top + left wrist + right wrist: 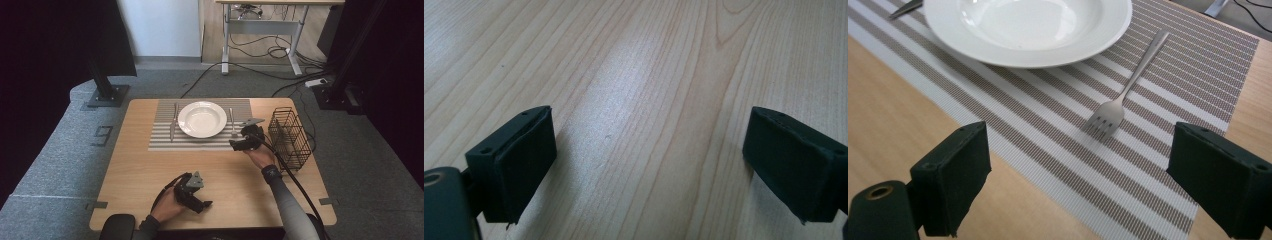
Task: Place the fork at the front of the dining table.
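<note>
With its jaws spread wide and nothing between them, the right gripper (1083,165) hangs just short of the fork (1125,85), so the step in hand looks like a reach-and-pick on that fork. To do it well I'd judge: come in low, line the jaw gap across the thin handle rather than the tines, get one pad down each side of the handle, close only once both pads are at mat level, since a flat fork on a woven mat is easy to skate off. From the right gripper view the fork lies ahead and slightly right of the jaw centre, tines toward the gripper, handle running away up to the right, flat on the striped placemat (1178,75), just beside the white plate (1023,27) but not touching it as far as I can tell. High view: right gripper (239,144) sits at the mat's near right corner, fork (232,122) just beyond it, wire basket (290,137) close on its right, knife (173,122) on the far side of the plate. Left gripper (200,200) rests near the table's front edge, well apart from the setting; its jaws are also wide open over bare wood table (649,75), holding nothing.
</note>
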A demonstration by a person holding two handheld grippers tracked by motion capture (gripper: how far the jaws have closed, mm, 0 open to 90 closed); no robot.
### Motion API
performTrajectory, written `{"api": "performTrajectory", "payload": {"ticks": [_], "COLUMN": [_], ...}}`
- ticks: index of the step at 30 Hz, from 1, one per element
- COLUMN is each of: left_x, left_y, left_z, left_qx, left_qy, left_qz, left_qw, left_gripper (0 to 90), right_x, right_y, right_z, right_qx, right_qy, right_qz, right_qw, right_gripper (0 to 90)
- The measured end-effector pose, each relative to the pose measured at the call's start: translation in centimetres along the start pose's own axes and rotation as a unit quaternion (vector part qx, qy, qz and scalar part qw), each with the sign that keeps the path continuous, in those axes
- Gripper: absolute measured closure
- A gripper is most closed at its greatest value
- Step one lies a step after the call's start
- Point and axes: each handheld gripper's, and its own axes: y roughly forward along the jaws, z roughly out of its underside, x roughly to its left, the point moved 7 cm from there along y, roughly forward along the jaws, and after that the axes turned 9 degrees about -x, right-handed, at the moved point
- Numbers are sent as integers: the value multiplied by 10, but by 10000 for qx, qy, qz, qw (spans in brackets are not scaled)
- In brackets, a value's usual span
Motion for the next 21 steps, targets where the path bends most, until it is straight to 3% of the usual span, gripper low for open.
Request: {"api": "performTrajectory", "payload": {"ticks": [12, 21], "left_x": [1, 1], "left_y": [-1, -2], "left_z": [1, 2], "left_qx": [48, 54], "left_qy": [-52, -76], "left_qz": [-85, -133], "left_qw": [9999, 9999], "left_gripper": [49, 42], "right_x": [28, 40], "right_y": [-44, -75], "right_z": [18, 42], "right_qx": [-65, -90], "right_qy": [-149, -172], "right_qz": [-177, -263], "right_qw": [9997, 9995], "right_gripper": [69, 57]}}
